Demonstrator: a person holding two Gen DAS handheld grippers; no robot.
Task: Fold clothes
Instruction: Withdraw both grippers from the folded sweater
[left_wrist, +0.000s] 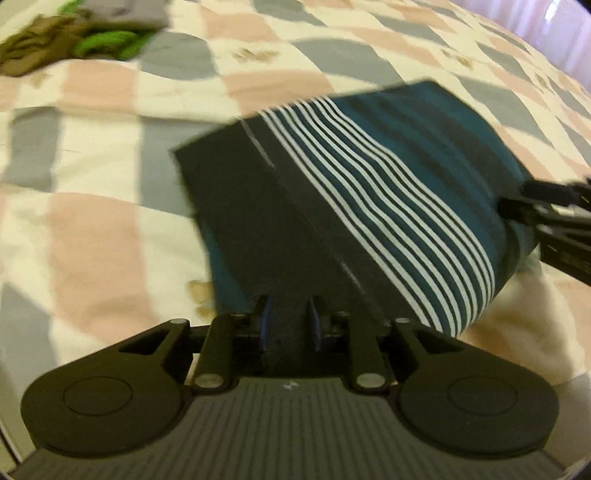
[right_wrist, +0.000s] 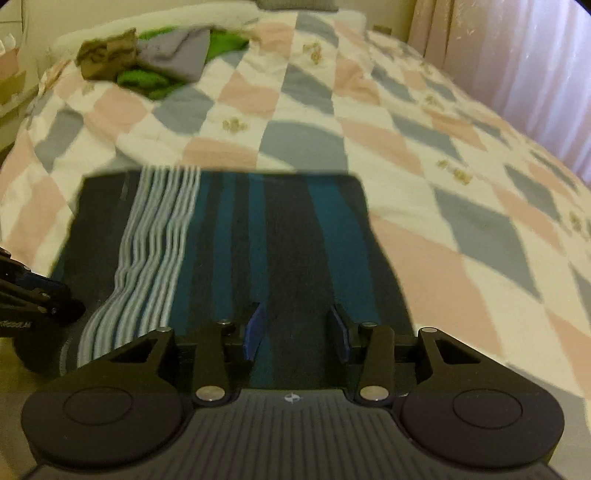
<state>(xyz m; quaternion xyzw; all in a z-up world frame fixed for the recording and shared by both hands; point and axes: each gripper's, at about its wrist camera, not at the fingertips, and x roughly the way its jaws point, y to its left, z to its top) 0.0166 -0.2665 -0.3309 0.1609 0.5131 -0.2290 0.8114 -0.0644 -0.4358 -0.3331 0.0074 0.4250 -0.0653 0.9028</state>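
A folded garment (left_wrist: 351, 206), dark navy and teal with thin white stripes, lies on the checked bedspread (left_wrist: 92, 229). My left gripper (left_wrist: 290, 323) sits at the garment's near edge with its blue pads (left_wrist: 266, 325) apart and cloth between them. My right gripper (right_wrist: 295, 332) is at another edge of the same garment (right_wrist: 236, 236), its pads (right_wrist: 253, 330) wide apart over the cloth. The right gripper also shows at the right edge of the left wrist view (left_wrist: 517, 205), the left gripper at the left edge of the right wrist view (right_wrist: 70, 306).
A pile of clothes, brown, green and grey (right_wrist: 155, 62), lies at the far end of the bed; it also shows in the left wrist view (left_wrist: 74, 40). A pale curtain (right_wrist: 517, 62) hangs along the right side. The bedspread (right_wrist: 424, 155) stretches beyond the garment.
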